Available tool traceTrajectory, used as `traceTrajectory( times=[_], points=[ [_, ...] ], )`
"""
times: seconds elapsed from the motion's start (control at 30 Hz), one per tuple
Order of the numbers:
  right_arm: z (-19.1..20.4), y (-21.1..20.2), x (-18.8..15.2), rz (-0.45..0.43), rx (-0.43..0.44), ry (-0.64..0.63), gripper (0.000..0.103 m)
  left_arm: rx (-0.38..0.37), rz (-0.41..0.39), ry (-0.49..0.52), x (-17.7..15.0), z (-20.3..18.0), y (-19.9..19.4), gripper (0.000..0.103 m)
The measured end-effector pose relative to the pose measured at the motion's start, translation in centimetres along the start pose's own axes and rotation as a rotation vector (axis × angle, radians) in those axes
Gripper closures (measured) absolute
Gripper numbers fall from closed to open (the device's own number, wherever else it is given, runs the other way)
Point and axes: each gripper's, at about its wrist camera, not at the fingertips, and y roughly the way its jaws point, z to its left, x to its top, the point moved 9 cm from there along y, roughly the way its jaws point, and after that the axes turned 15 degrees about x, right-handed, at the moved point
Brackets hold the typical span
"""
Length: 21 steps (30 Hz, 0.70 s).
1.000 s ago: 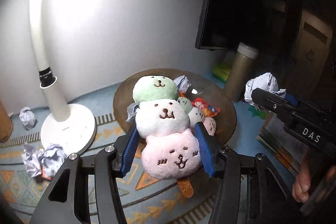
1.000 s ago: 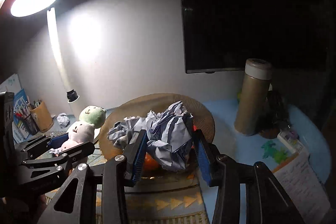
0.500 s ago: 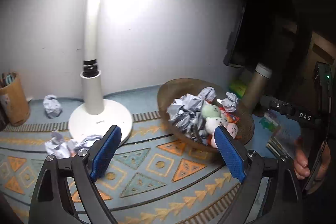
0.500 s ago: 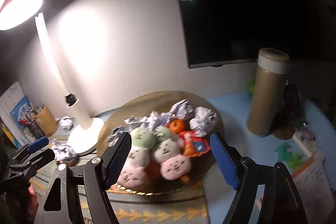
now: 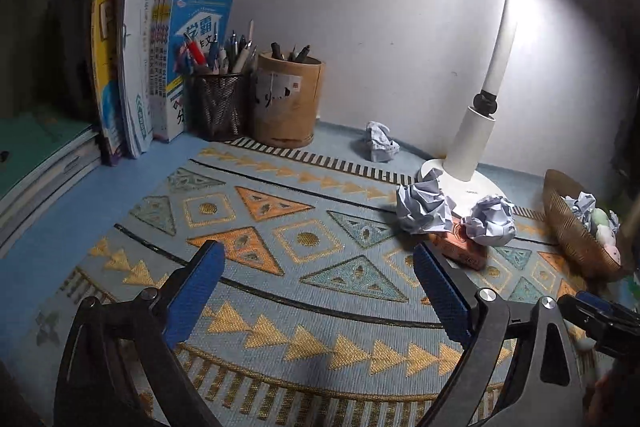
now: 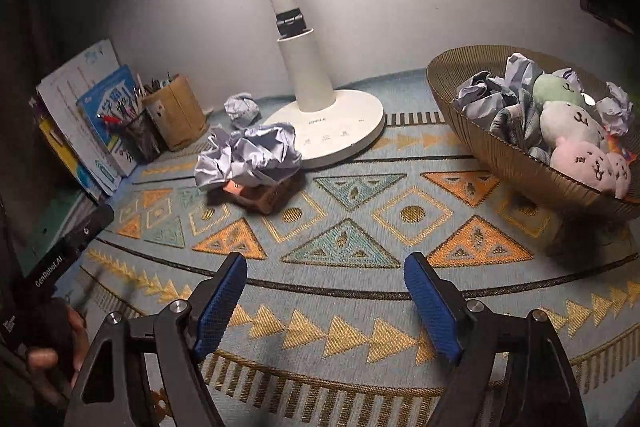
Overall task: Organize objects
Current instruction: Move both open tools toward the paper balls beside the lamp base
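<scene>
Both jaws opening, empty: left gripper (image 5: 316, 291), right gripper (image 6: 326, 301). Crumpled paper (image 6: 250, 155) on small box, ahead-left of your right gripper; left nearer.

Blue mat (image 6: 360, 291) patterned with orange and teal triangles; white lamp (image 6: 324, 123); brown ribbed bowl (image 6: 516, 163).

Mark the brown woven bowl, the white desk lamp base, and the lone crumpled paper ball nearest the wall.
Brown woven bowl (image 6: 516, 163): right wrist view, on its ribbed outer wall.
White desk lamp base (image 6: 352, 123): right wrist view, on the flat round foot.
Lone crumpled paper ball (image 5: 381, 142): left wrist view, on its middle.
</scene>
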Motion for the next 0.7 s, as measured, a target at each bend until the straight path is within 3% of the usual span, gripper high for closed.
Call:
traceTrajectory(
  times=[0.07,0.17,0.33,0.4,0.5,0.53,0.6,0.7],
  points=[
    [-0.2,0.1,-0.1,-0.013,0.017,0.003,0.021,-0.046,-0.003,-0.047,0.3,0.3,0.0,0.006],
    [-0.9,0.7,-0.3,0.017,0.001,0.023,0.021,-0.059,0.097,-0.016,-0.8,-0.2,1.6,0.007],
    [-0.7,0.5,0.0,0.004,-0.029,-0.011,0.021,-0.061,0.092,0.019,-1.0,-1.0,1.2,0.007],
    [-0.4,0.9,0.2,0.026,-0.015,-0.015,0.021,-0.08,0.142,0.051,-1.0,-1.6,1.8,0.007],
    [0.3,2.1,1.4,0.076,0.039,-0.006,0.021,0.032,0.196,0.157,0.4,-2.6,3.1,0.007],
    [0.7,2.3,2.4,0.074,0.048,-0.015,0.021,0.01,0.181,0.187,1.3,-3.4,3.4,0.007],
    [1.2,3.2,4.6,0.067,0.061,-0.037,0.021,-0.108,0.182,0.222,2.4,-5.9,4.3,0.006],
    [1.6,5.1,7.1,0.052,0.046,-0.075,0.021,-0.242,0.234,0.201,2.7,-8.7,6.7,0.007]
  ],
)
